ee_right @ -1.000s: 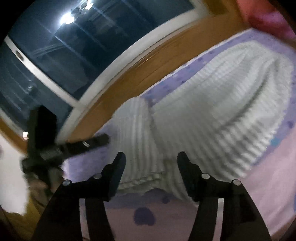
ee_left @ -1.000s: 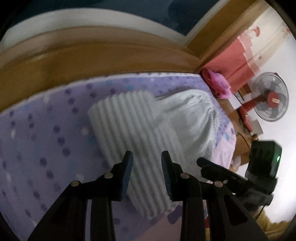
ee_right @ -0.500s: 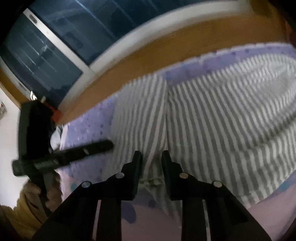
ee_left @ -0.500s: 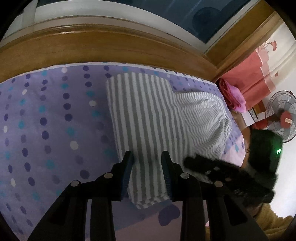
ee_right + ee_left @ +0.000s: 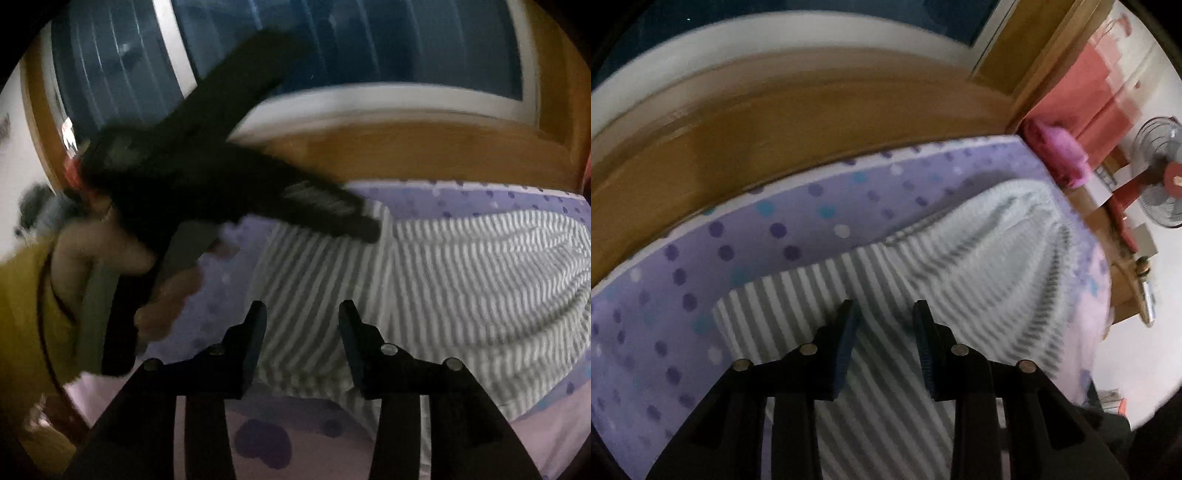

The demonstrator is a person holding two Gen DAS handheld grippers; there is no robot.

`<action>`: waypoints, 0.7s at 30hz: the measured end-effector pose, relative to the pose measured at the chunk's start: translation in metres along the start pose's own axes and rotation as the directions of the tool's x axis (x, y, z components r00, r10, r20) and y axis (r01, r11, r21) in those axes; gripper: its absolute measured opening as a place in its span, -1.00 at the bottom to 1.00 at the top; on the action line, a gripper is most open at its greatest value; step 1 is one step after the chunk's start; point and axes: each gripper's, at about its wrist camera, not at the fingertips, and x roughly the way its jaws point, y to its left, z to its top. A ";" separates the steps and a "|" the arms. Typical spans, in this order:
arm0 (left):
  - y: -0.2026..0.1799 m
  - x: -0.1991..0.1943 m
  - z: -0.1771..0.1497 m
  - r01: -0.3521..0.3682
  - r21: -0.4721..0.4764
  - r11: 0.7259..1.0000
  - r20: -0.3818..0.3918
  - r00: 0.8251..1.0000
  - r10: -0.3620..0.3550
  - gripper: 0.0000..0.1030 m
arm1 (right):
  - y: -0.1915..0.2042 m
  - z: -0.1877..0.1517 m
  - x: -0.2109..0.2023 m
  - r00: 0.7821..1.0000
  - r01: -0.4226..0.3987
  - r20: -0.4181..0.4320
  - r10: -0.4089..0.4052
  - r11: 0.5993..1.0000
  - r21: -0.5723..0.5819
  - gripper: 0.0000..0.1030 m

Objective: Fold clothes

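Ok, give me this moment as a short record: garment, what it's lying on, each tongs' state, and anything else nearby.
garment: striped shirt, partly folded, lying flat
surface: dotted purple sheet on a bed
left tongs: open, over the shirt, holding nothing
right tongs: open, over the shirt's near edge, holding nothing
background: wooden frame, window, pink cloth, fan
image quality: motion blur in both views

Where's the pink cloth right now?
In the left wrist view, the pink cloth sits at upper right, off the far corner of the purple dotted bedsheet, between the striped garment and the fan.
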 end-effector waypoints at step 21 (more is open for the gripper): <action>0.060 -0.061 -0.005 0.088 -0.112 0.990 0.141 0.987 -0.072 0.08 | 0.035 -0.044 -0.029 0.962 0.271 0.004 -0.274 0.950 -0.157 0.17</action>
